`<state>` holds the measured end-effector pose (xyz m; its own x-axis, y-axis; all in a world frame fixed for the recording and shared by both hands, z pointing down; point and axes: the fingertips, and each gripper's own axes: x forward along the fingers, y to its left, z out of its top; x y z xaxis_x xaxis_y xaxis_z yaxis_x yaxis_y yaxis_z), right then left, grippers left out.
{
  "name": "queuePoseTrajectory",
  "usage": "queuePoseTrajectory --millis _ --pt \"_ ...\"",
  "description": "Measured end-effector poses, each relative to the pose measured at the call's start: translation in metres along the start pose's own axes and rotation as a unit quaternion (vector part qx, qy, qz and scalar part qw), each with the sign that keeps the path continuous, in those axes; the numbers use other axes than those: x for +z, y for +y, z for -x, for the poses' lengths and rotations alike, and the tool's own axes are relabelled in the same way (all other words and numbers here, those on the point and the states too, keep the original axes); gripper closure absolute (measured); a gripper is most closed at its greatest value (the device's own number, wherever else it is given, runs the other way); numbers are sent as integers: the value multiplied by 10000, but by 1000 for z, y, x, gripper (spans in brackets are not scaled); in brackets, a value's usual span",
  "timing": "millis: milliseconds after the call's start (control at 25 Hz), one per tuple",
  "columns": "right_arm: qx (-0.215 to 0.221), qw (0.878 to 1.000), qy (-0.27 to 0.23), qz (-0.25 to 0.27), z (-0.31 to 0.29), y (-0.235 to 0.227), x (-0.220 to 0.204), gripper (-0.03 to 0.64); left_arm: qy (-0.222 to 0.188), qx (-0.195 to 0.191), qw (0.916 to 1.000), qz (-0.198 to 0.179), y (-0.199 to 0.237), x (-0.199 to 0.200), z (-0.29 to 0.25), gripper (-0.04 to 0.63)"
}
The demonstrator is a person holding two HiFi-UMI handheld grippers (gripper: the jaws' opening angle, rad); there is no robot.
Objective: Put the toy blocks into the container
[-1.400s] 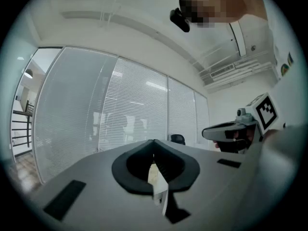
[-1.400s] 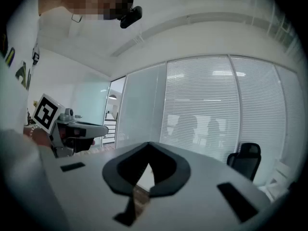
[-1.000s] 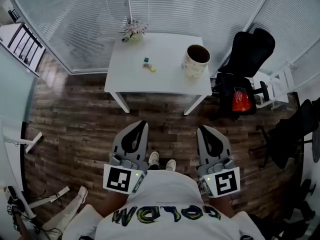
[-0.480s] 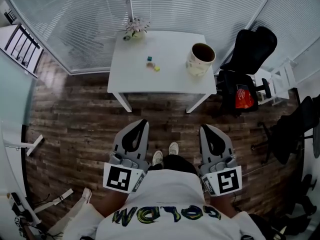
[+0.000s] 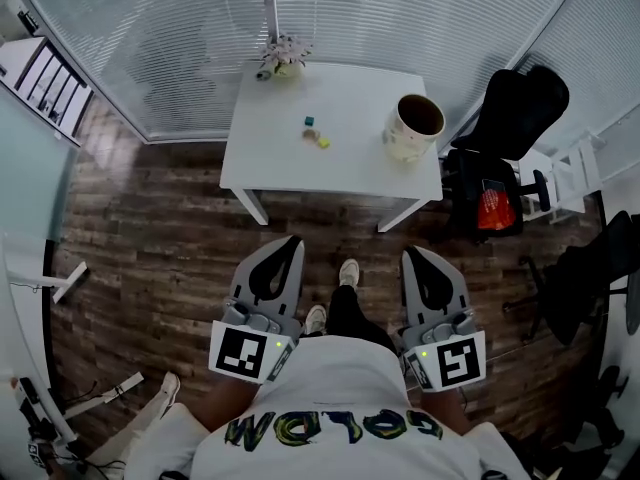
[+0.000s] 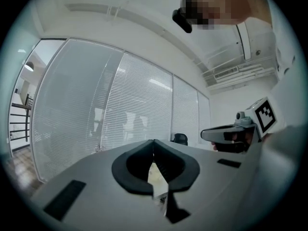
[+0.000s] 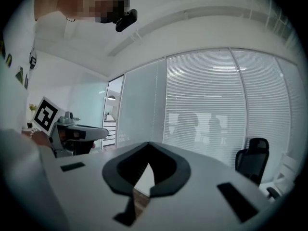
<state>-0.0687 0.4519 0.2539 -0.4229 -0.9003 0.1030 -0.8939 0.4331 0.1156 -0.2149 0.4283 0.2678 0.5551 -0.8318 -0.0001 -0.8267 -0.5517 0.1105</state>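
Three small toy blocks lie mid-table in the head view: a teal one [image 5: 311,121], a reddish one [image 5: 309,134] and a yellow one [image 5: 323,142]. The container, a cream bucket [image 5: 415,128] with a dark inside, stands at the right end of the white table [image 5: 300,173]. My left gripper [image 5: 290,240] and right gripper [image 5: 410,252] are held side by side over the wooden floor, well short of the table. Both are shut with nothing between the jaws. In the left gripper view the tips [image 6: 153,141] meet; the right gripper view shows its tips [image 7: 147,143] meeting too.
A small flower pot [image 5: 283,58] sits at the table's far left corner. A black office chair [image 5: 520,108] with a red item [image 5: 492,208] beneath stands right of the table. Glass walls with blinds [image 5: 200,28] close in behind it. My feet [image 5: 335,293] show between the grippers.
The table, blocks and bucket have slid lower and to the right in the head view as I step closer. Both grippers stay shut and side by side.
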Motion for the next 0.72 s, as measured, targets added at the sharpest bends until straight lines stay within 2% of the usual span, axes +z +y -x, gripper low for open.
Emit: queuePoseTrajectory --millis 320,720 --pt "68 9999 -98 16 -37 -57 2 609 -45 124 9998 -118 6 8 -63 583" --pt "117 9997 -158 161 -92 -155 11 609 -91 184 9997 -144 1 23 -171 583"
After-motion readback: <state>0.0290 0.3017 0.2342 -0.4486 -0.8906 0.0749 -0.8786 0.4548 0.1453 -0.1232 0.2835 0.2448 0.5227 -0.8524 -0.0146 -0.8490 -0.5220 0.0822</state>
